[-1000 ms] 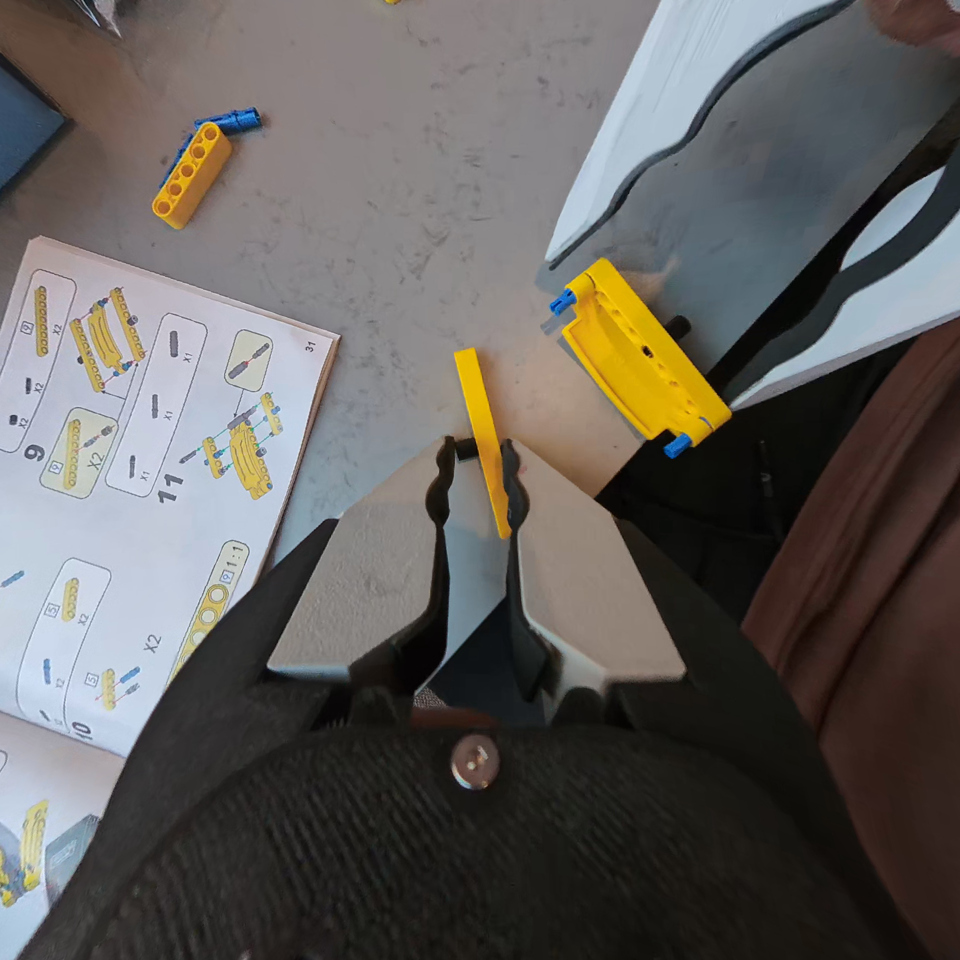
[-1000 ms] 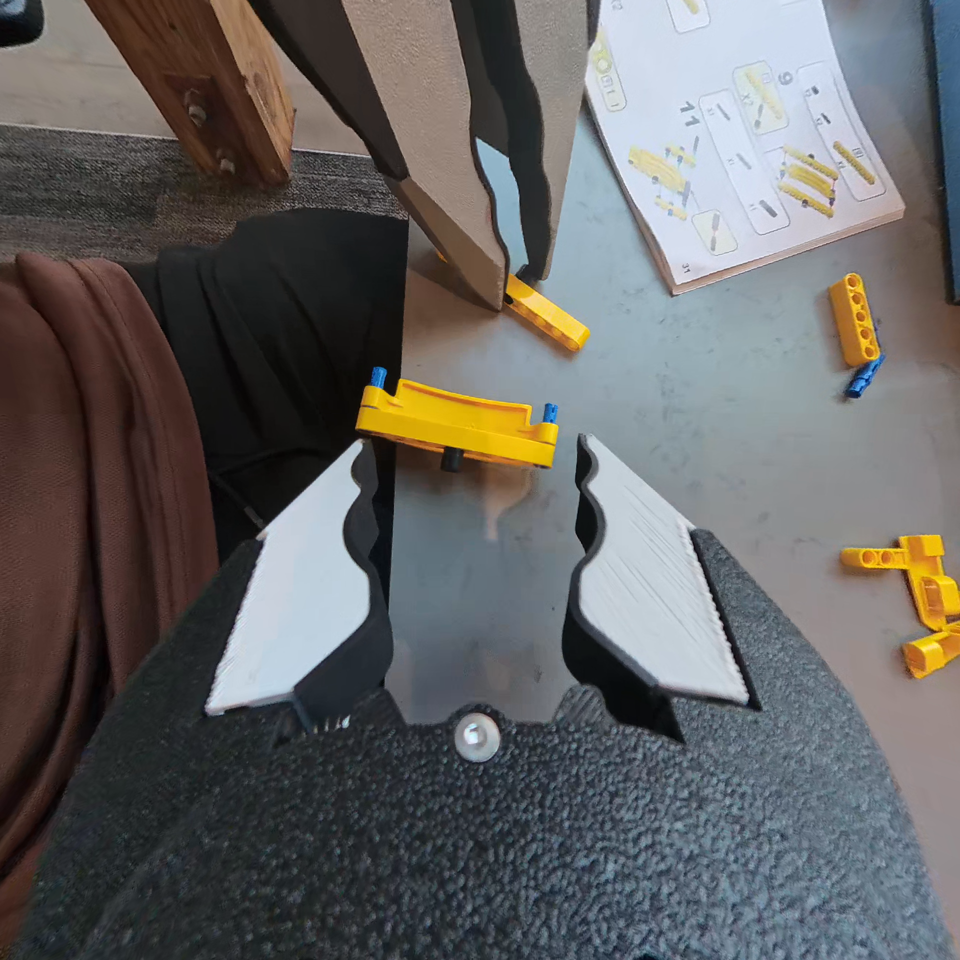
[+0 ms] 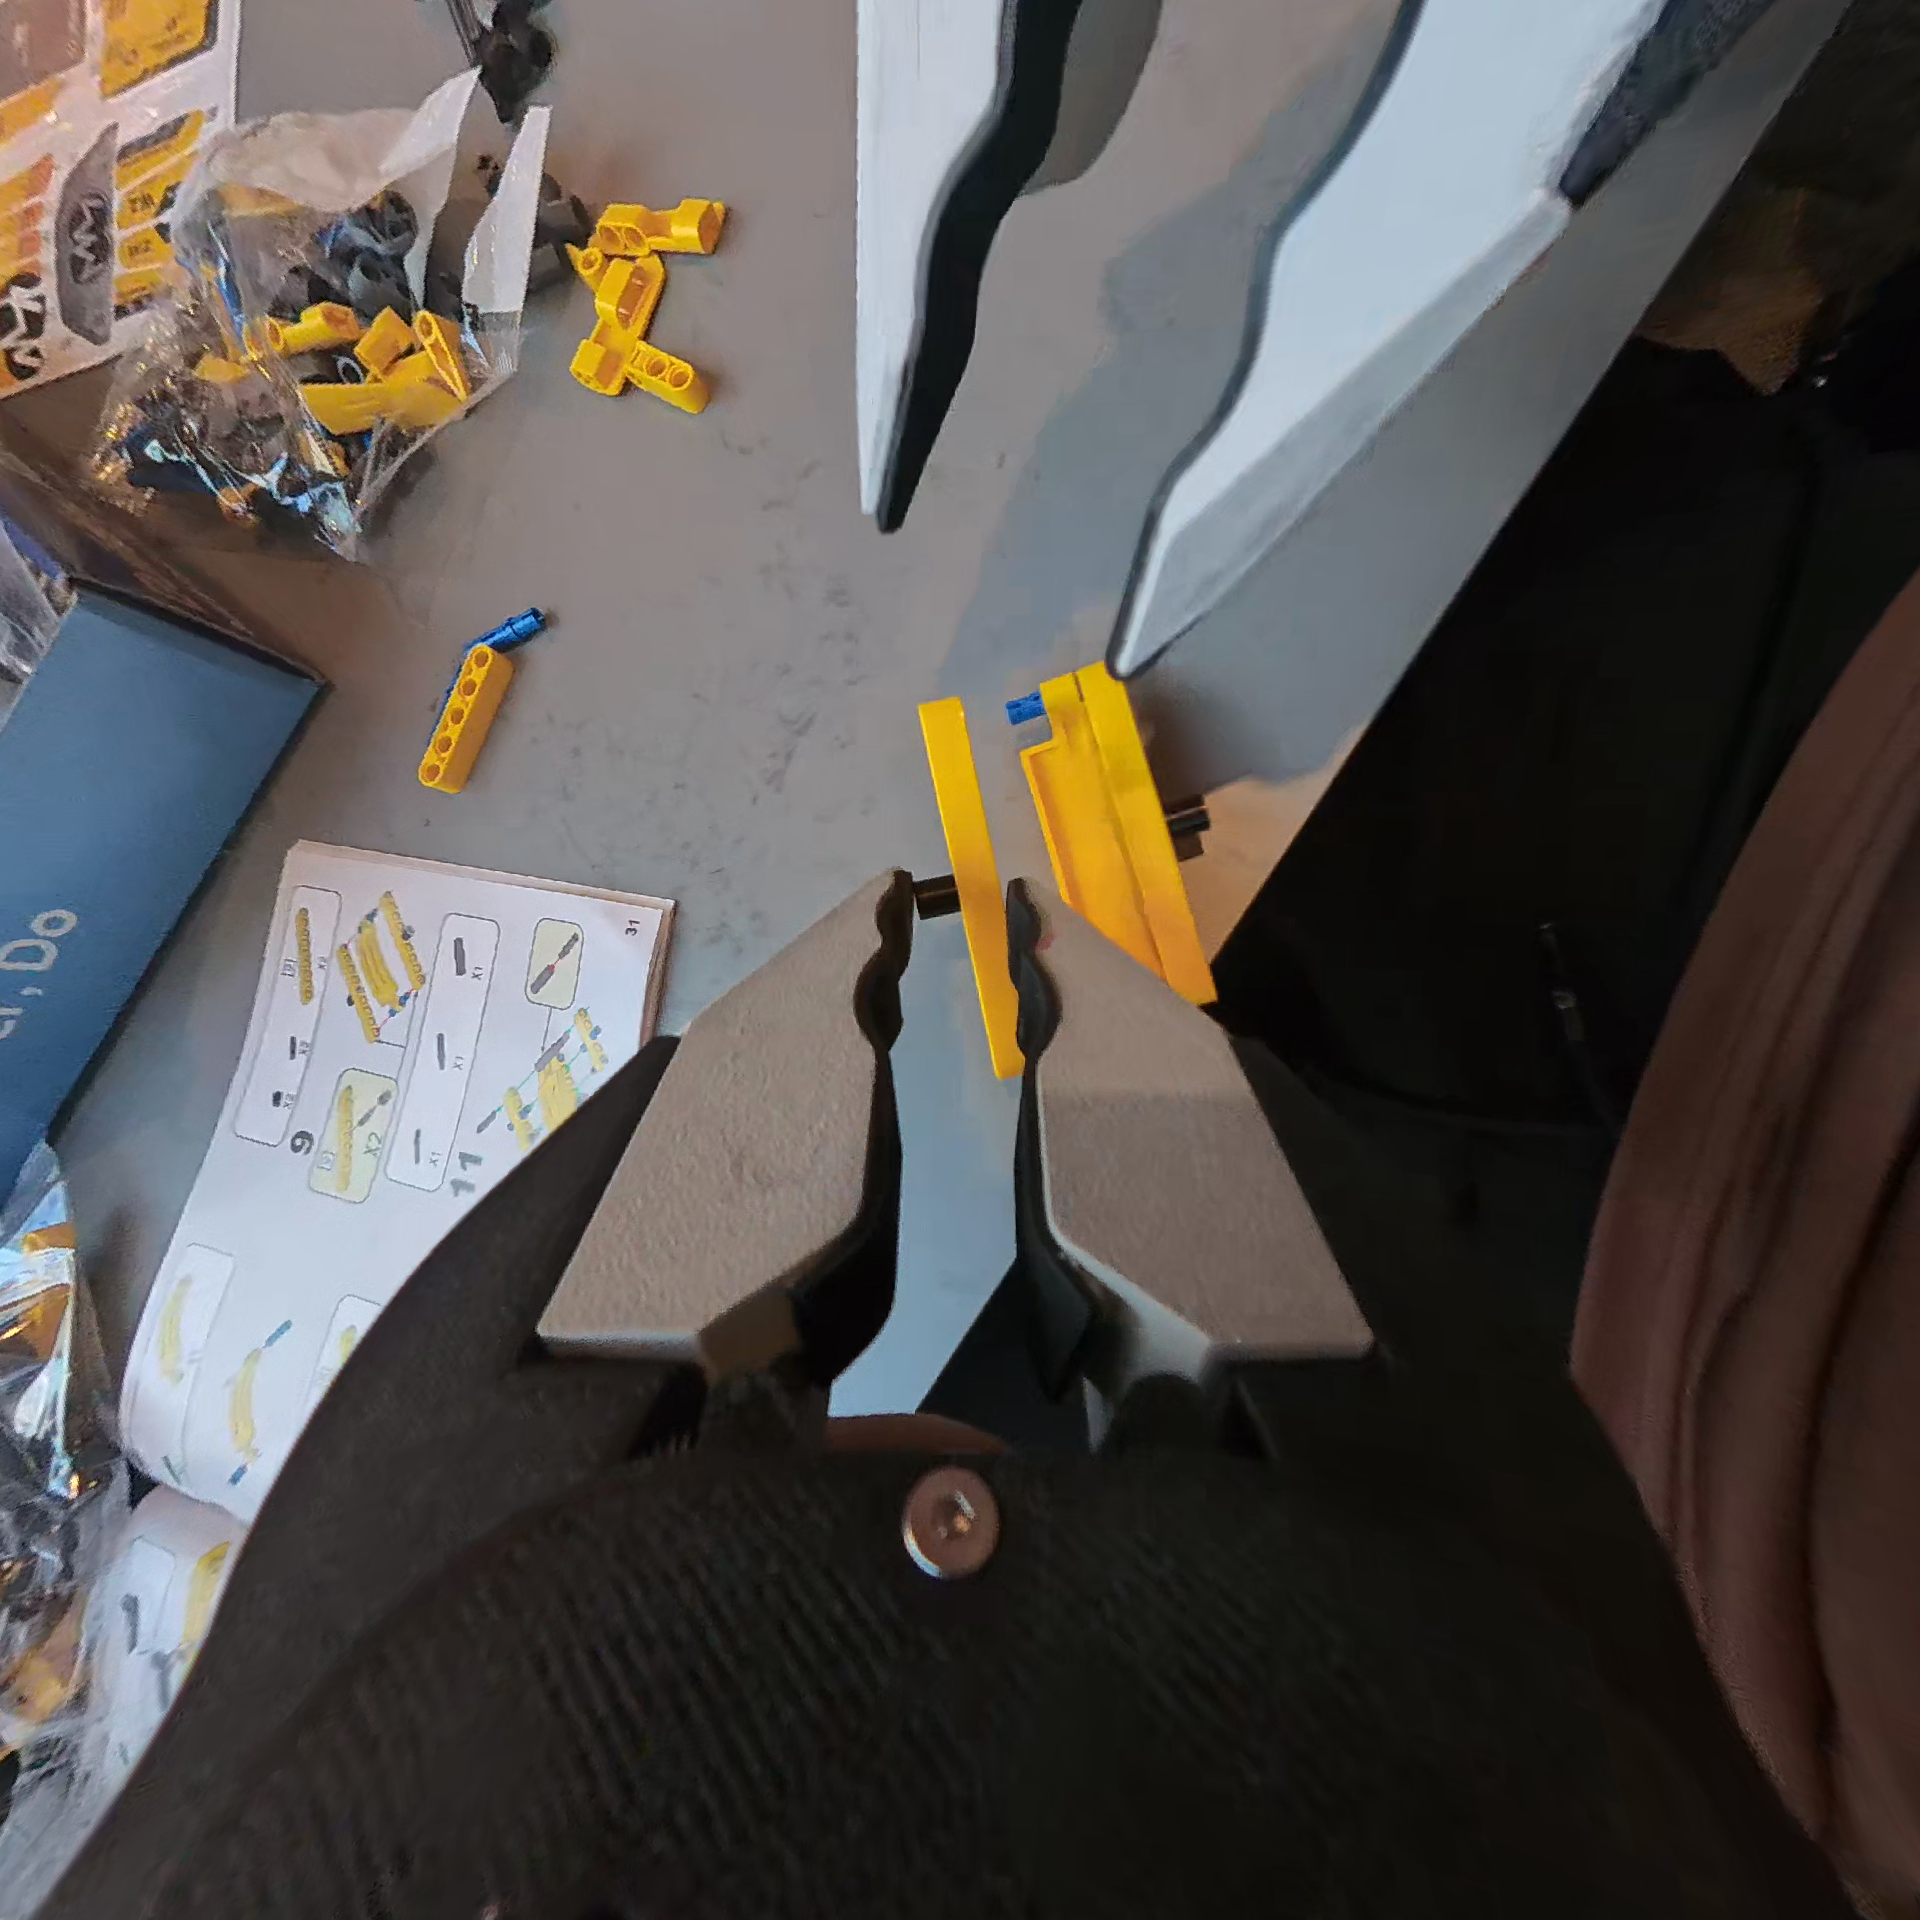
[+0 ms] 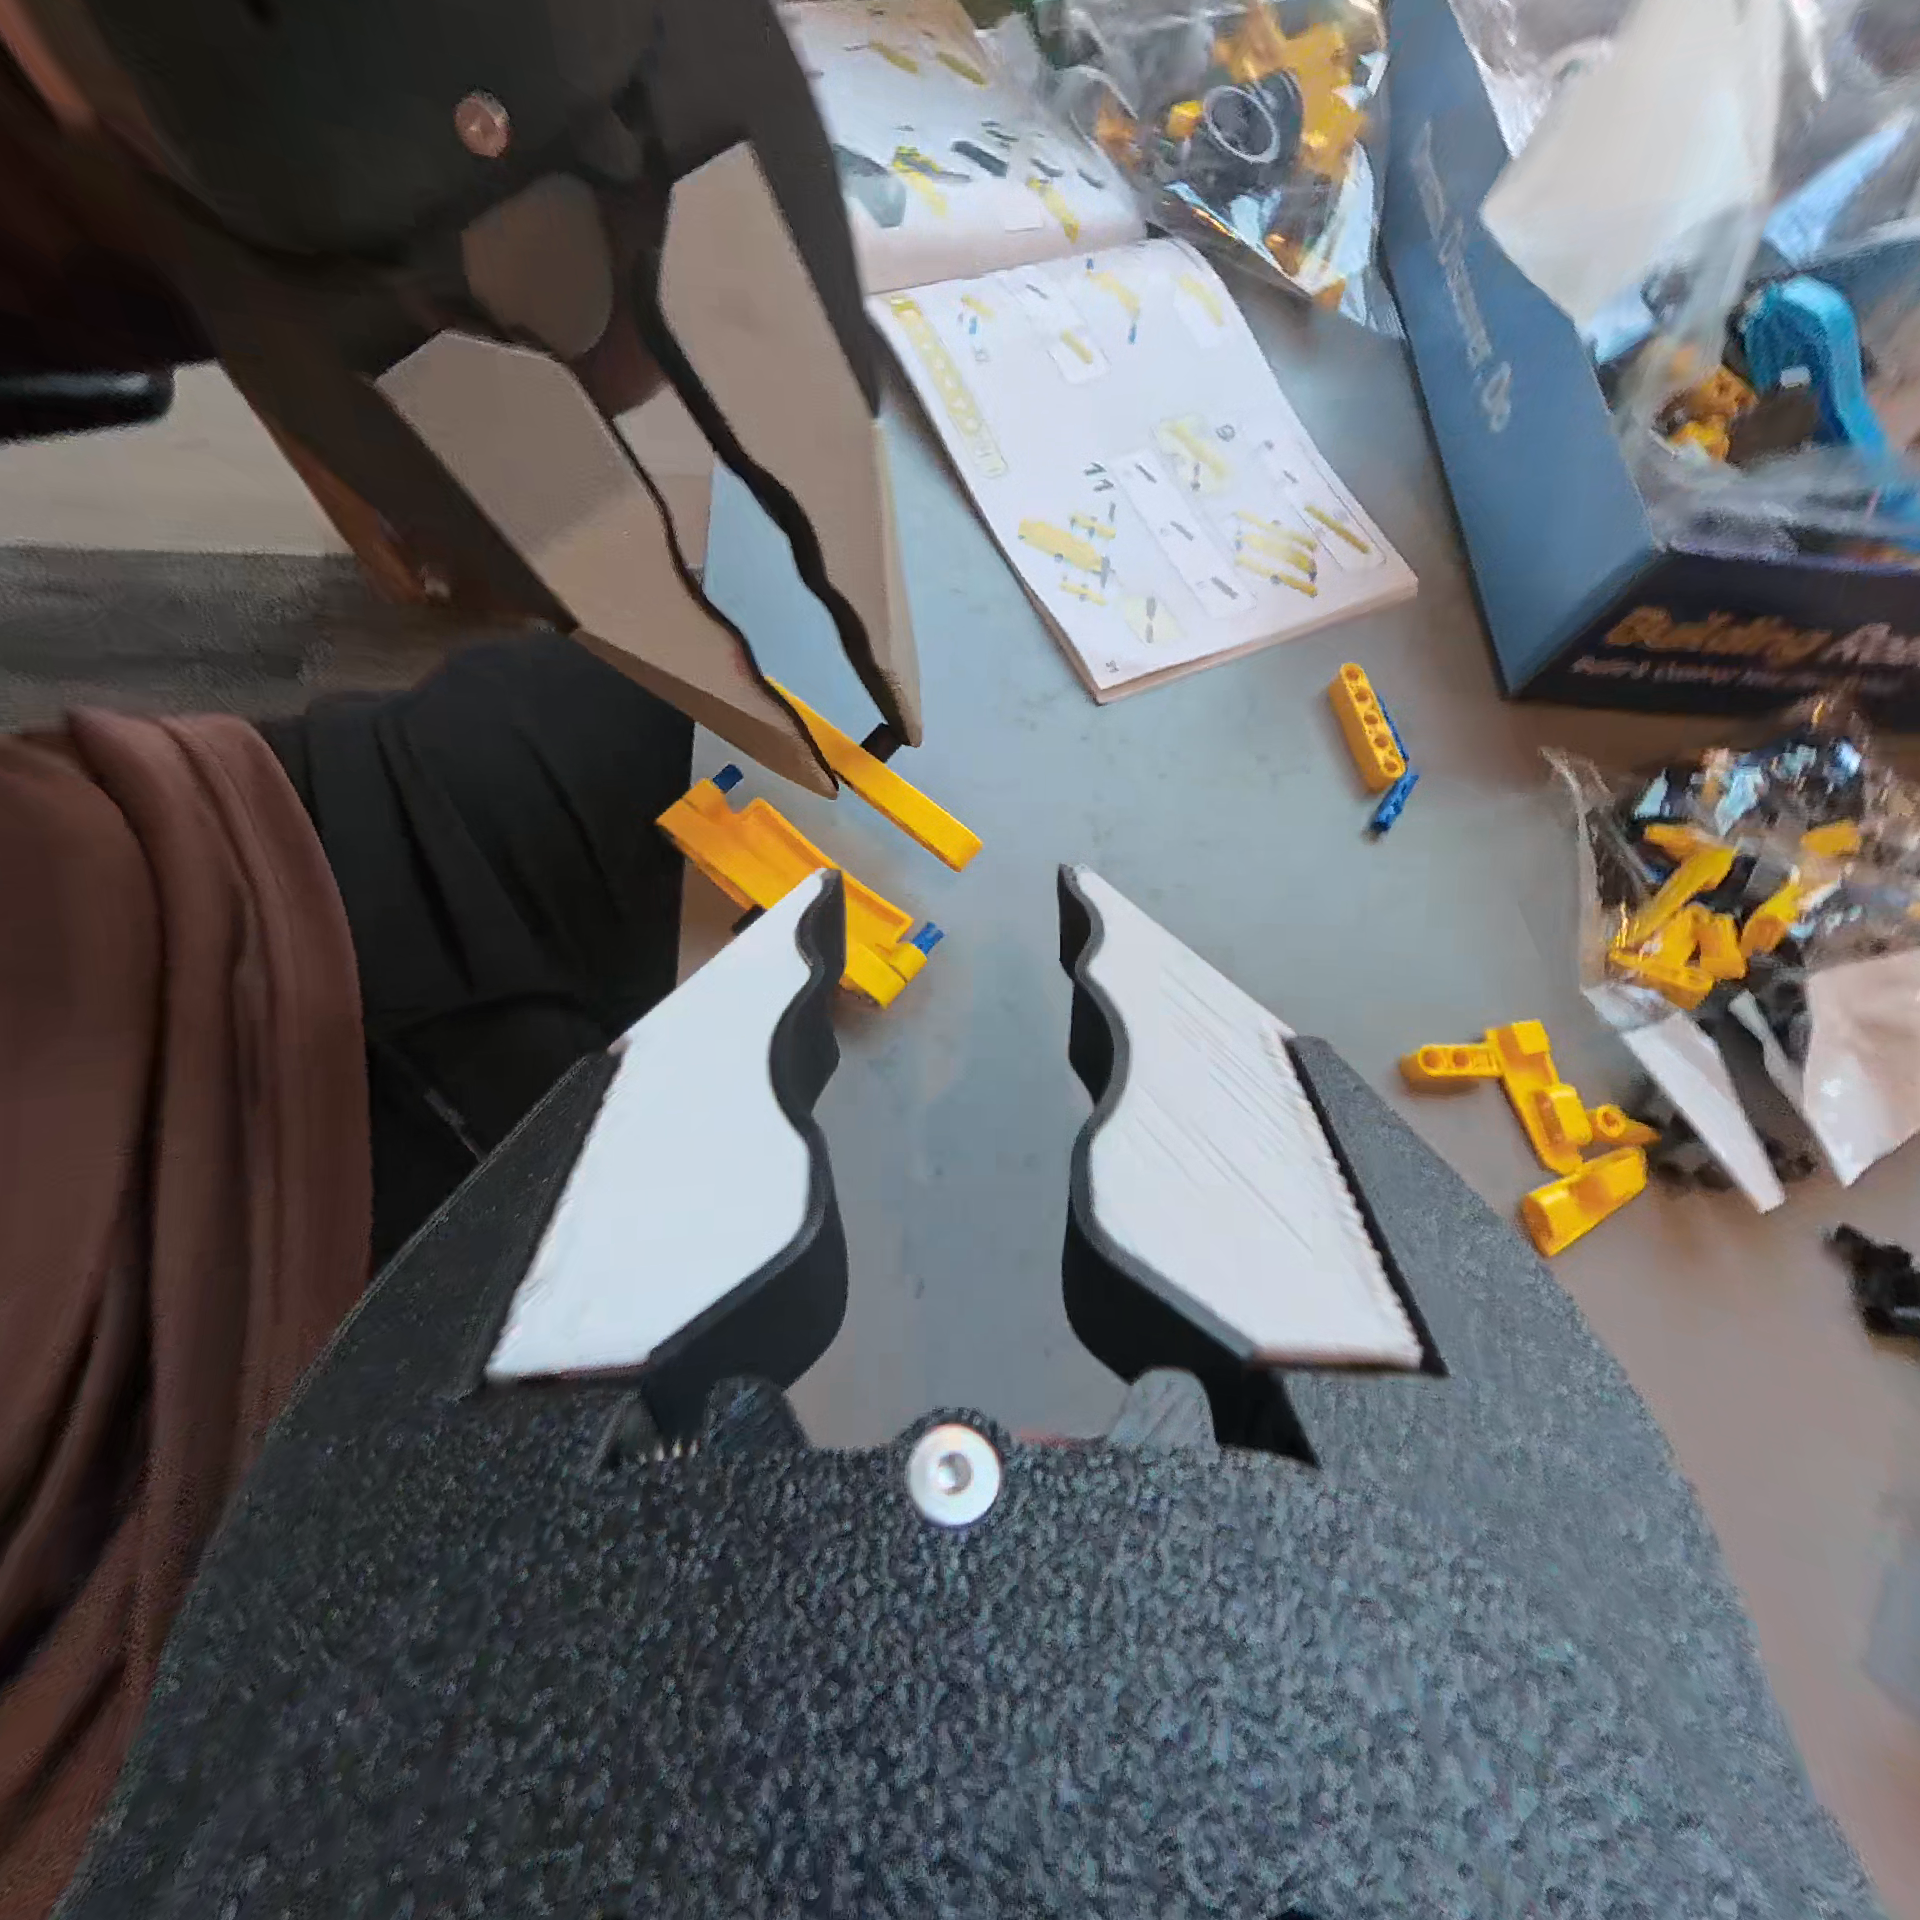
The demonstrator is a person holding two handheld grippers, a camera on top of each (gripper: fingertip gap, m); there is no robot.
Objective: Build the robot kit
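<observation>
The left gripper (image 3: 961, 899) is clenched on a flat yellow beam (image 3: 971, 852), one finger bearing on a short black pin (image 3: 932, 896) that sticks out of the beam's side; the beam's lower end is hidden between the fingers. Just beside the beam, apart from it by a narrow gap, lies a yellow curved panel assembly (image 3: 1117, 821) with blue pins, at the table's near edge; its lower end is cut off behind the left gripper's finger. The right gripper (image 4: 945, 883) hangs released with its jaws wide apart, holding nothing, one fingertip (image 4: 816, 904) over that assembly and covering its middle. On the grey table (image 3: 727, 540) lie a short yellow holed beam (image 3: 465, 719) with a blue pin (image 3: 511, 630) at its end, an open instruction booklet (image 3: 416, 1039) and a cluster of yellow connectors (image 3: 634, 301). A torn clear bag (image 3: 312, 343) holds yellow, black and blue parts, too jumbled to sort. Only the right wrist view shows inside the blue box (image 4: 1507, 436): more clear bags of parts, blurred.
</observation>
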